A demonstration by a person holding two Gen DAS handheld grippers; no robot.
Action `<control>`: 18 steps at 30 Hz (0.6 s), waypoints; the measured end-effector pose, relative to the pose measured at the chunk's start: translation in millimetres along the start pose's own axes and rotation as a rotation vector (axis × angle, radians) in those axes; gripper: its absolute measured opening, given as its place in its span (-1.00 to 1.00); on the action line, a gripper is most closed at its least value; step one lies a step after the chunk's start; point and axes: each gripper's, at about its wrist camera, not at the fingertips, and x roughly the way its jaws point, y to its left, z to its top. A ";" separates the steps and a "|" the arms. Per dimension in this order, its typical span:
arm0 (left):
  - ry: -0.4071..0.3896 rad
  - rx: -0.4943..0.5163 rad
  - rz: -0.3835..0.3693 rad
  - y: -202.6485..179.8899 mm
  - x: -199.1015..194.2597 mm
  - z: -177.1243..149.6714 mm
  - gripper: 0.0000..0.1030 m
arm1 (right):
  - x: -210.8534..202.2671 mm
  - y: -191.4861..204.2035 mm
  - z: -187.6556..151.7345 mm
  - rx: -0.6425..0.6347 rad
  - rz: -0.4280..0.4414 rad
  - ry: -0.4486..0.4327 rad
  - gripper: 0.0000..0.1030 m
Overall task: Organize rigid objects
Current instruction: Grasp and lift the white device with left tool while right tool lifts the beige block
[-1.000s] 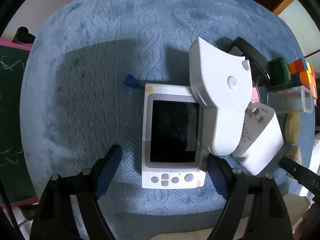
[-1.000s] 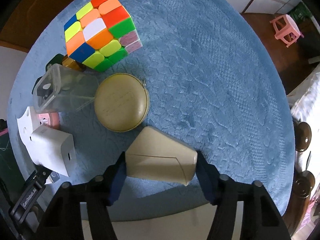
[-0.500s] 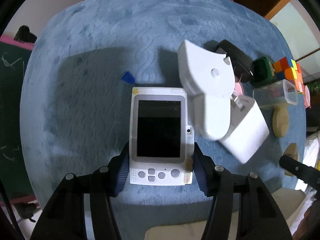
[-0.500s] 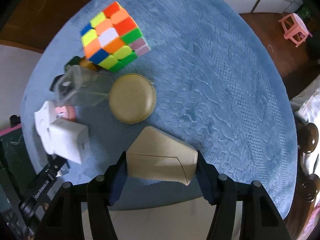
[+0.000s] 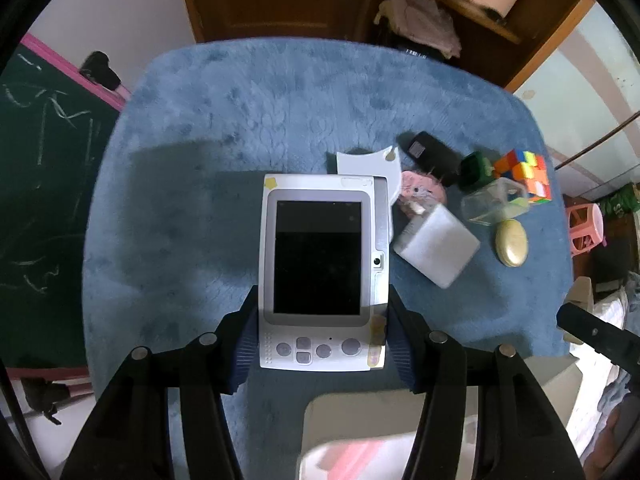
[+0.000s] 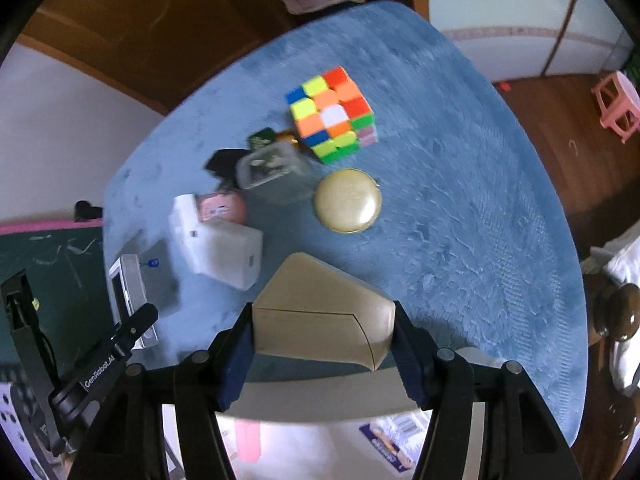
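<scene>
1. While both loads hang clear of the blue-covered bench (image 5: 224,128), the step in hand looks like carrying them to a drop-off. The white container edge (image 5: 360,424) showing under the near edge of the bench seems the likely target, though the frames do not confirm that.
2. The left gripper (image 5: 322,340) has its blue pads pressed on the two long sides of the white handheld device (image 5: 320,256), near its button end; its jaws have just closed in onto it. Most of the device sticks out ahead of the pads, so the person should keep it level and move smoothly.
3. The right gripper (image 6: 323,344) is clamped across the beige case (image 6: 320,316), a pad on each end. The case tapers, so a firm, unchanged squeeze matters.
4. The grippers sit close side by side, so the person should keep them apart during the carry.
5. The cluster left near the bench's right edge, with the puzzle cube (image 6: 332,116), round beige case (image 6: 347,201) and white charger (image 5: 436,244), should not be brushed.
</scene>
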 end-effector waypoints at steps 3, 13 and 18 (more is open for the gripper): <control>-0.031 0.004 -0.005 -2.6 -20.3 -12.4 0.17 | -15.7 15.7 -11.2 -0.039 0.013 -0.037 0.22; -0.184 0.053 -0.070 -21.4 -111.3 -50.1 0.17 | -92.4 39.2 -61.5 -0.205 0.047 -0.184 0.22; -0.253 0.083 -0.105 -37.8 -151.4 -73.1 0.17 | -130.9 43.6 -92.4 -0.302 0.042 -0.256 0.22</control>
